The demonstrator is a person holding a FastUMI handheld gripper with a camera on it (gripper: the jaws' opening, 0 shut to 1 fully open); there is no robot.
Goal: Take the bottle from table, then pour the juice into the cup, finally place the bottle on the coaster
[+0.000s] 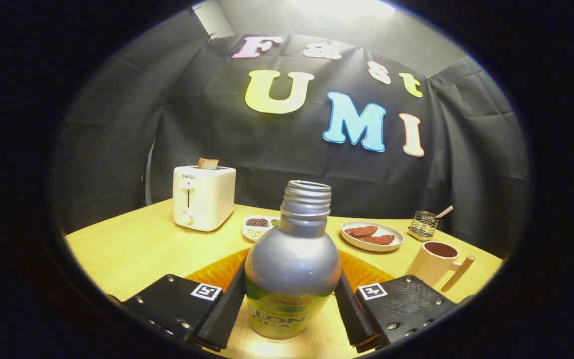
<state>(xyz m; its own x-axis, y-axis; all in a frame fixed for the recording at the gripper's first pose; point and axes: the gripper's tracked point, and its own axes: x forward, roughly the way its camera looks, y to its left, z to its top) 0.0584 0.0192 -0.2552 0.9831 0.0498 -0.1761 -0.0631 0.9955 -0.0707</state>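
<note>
coaster [361,271] mostly behind bottle [292,271]

1. The gripper [291,304] points forward and sits roughly level, low over the table [132,249].
2. Its two fingers [222,309] stand apart, one on each side of the bottle [292,279], angled inward toward it.
3. Both inner pads lie right against the bottle's lower body, left pad on its left flank, right pad on its right flank, and appear to press on it.
4. The bottle stands upright between them.
</note>
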